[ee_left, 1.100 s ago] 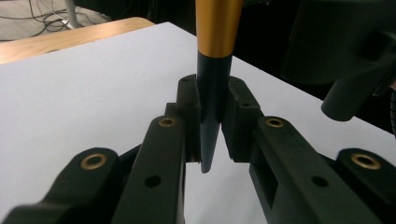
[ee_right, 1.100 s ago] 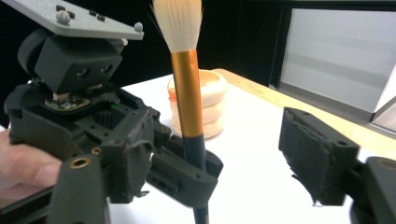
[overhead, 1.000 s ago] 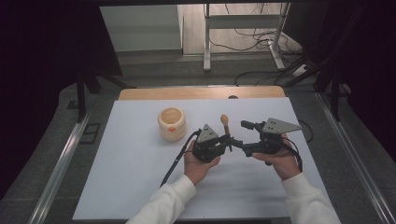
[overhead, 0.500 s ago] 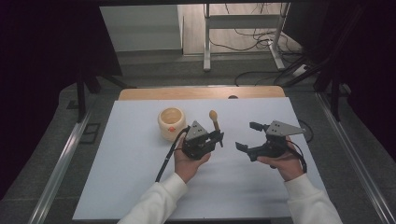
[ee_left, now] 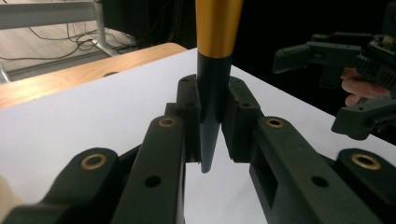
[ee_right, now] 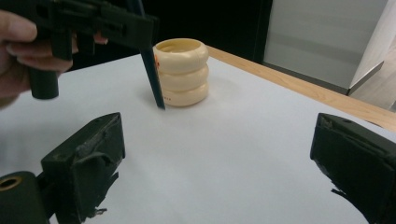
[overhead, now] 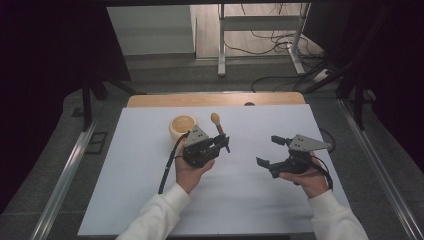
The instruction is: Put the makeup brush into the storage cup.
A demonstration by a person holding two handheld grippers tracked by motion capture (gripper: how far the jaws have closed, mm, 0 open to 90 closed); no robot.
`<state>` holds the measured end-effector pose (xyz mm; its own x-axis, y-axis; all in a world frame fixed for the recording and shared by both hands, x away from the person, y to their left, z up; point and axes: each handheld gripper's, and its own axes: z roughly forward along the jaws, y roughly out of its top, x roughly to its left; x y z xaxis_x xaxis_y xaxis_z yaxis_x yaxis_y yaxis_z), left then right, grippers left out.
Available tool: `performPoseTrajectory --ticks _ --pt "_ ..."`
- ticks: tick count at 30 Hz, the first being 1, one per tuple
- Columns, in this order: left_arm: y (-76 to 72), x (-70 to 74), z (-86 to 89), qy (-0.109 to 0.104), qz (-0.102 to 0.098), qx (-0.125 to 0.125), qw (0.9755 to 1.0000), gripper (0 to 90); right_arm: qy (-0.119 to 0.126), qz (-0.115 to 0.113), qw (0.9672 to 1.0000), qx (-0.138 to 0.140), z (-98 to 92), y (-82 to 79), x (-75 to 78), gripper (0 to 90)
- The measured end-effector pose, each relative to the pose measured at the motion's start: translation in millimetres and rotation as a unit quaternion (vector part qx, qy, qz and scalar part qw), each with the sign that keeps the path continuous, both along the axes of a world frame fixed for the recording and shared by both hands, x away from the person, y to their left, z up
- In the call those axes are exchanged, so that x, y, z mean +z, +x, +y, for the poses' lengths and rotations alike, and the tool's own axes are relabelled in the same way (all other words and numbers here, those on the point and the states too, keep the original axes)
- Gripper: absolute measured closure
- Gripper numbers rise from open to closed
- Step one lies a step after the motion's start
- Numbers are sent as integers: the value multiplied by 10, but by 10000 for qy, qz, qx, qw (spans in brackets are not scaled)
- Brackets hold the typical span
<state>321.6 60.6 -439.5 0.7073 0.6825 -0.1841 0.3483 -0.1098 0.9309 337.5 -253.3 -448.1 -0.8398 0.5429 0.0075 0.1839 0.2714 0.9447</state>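
Note:
My left gripper [overhead: 223, 143] is shut on a slender tool [overhead: 218, 126] with a tan rounded top and a dark tapered tip. It holds the tool upright just right of a cream ribbed cup [overhead: 181, 127]. In the left gripper view the pads clamp the dark shaft [ee_left: 212, 84] below its golden part. My right gripper [overhead: 267, 150] sits apart to the right. Its jaws have just been opening and stand wide with nothing between them [ee_right: 219, 154]. From the right gripper view the cup [ee_right: 181, 72] stands behind the tool's dark tip [ee_right: 153, 79].
A white table top [overhead: 150, 195] carries everything, with a wooden strip [overhead: 215, 99] along its far edge. Metal rails run down both sides. A desk frame and cables lie on the floor beyond. The left gripper's cable [overhead: 167, 170] trails toward me.
The left gripper has carried the tool left and away from me, toward the cup. The right gripper's jaws have spread wide and now stand apart from the left gripper.

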Motion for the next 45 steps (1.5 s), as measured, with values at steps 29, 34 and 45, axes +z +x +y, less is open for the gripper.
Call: performPoseTrajectory --ticks 29,34,45 --pt "-2 116 314 -78 -113 205 9997 785 -10 59 9999 -83 -151 -38 -78 40" --pt "6 140 344 -86 -130 239 9996 785 -14 72 9999 -74 -153 -39 -85 41" --pt "35 242 476 -101 -195 320 9992 785 16 105 9999 -114 -176 -43 -109 45"
